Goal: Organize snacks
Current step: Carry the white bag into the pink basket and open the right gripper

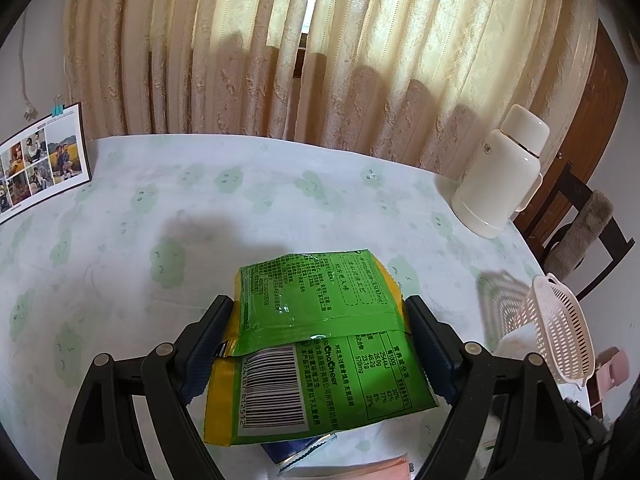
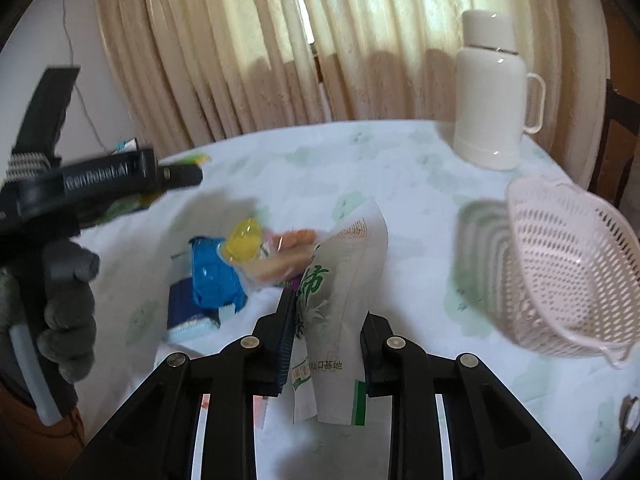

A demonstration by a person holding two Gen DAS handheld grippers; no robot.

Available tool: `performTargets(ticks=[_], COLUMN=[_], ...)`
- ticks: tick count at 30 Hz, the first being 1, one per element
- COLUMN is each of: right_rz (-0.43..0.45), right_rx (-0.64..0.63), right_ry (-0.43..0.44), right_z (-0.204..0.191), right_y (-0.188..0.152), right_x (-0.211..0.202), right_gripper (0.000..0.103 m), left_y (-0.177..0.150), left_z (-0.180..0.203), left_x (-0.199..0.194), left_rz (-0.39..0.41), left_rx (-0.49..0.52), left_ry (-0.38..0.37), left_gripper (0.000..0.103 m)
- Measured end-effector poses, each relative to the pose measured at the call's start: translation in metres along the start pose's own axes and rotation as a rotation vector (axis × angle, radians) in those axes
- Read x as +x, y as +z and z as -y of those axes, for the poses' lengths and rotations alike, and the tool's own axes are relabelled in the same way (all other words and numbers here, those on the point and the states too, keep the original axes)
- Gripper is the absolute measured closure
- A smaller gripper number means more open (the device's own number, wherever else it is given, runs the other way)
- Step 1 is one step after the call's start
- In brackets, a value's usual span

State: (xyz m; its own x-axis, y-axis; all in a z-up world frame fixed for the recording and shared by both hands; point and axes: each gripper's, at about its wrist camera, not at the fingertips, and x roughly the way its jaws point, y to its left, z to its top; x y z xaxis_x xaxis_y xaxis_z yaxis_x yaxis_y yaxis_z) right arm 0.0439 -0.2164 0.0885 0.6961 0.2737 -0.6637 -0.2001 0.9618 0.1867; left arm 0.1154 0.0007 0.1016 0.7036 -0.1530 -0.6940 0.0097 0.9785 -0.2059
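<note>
Cream pleated curtains (image 1: 320, 60) hang behind a table covered by a pale cloth printed with green clouds (image 1: 180, 208). At the far right corner of the table stands a white vacuum flask (image 1: 504, 176) with a handle, upright, casting a shadow on the curtain. Near the right edge sits a pink perforated basket (image 2: 568, 272), tipped toward the table centre, its shadow falling on the cloth just to its left. A photo collage sheet (image 1: 40, 160), held at the top by a binder clip, leans at the far left edge. The left gripper (image 1: 320, 320) has its jaws closed against both side edges of a green and yellow snack bag (image 1: 316, 328), barcode side up, lifted clear of the cloth; a blue packet edge (image 1: 292, 452) and a pink one show beneath it. The right gripper (image 2: 328, 320) has its jaws pressed on a white snack packet with green lettering (image 2: 344, 300), which stands roughly upright between the pads. On the cloth beyond it lies a loose pile: a blue wrapped snack (image 2: 212, 276), a yellow wrapped sweet (image 2: 244, 244) and a clear packet with orange contents (image 2: 288, 256), all touching or overlapping. A grey-gloved hand (image 2: 64, 304) grips the left tool's handle, seen blurred from the right wrist view.
</note>
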Motion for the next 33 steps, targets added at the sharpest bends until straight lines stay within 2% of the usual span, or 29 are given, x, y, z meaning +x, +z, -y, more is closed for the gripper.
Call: performTargets(ticks=[5, 9, 16, 23, 27, 33], right_rz=[0.08, 0.131, 0.176, 0.198, 0.211, 0.209], right_rx=[0.046, 0.125, 0.236, 0.31, 0.349, 0.362], right_ry=[-0.075, -0.149, -0.241, -0.331, -0.359, -0.365], right_z=[0.018, 0.05, 0.101, 0.136, 0.152, 0.156], right_y=[0.013, 0.023, 0.032, 0.036, 0.032, 0.022], right_x=[-0.024, -0.042, -0.056, -0.054, -0.056, -0.057], right_gripper=[0.076, 0.076, 0.076, 0.074, 0.058, 0.058], left_y=[-0.001, -0.001, -0.003, -0.003, -0.003, -0.005], left_z=[0.0, 0.001, 0.008, 0.009, 0.009, 0.012], left_x=[-0.001, 0.0, 0.002, 0.004, 0.004, 0.007], left_rz=[0.001, -0.003, -0.01, -0.014, -0.015, -0.02], left_rx=[0.003, 0.007, 0.022, 0.025, 0.026, 0.034], left_ry=[-0.004, -0.003, -0.004, -0.004, -0.004, -0.002], left_gripper=[0.02, 0.02, 0.02, 0.02, 0.02, 0.02])
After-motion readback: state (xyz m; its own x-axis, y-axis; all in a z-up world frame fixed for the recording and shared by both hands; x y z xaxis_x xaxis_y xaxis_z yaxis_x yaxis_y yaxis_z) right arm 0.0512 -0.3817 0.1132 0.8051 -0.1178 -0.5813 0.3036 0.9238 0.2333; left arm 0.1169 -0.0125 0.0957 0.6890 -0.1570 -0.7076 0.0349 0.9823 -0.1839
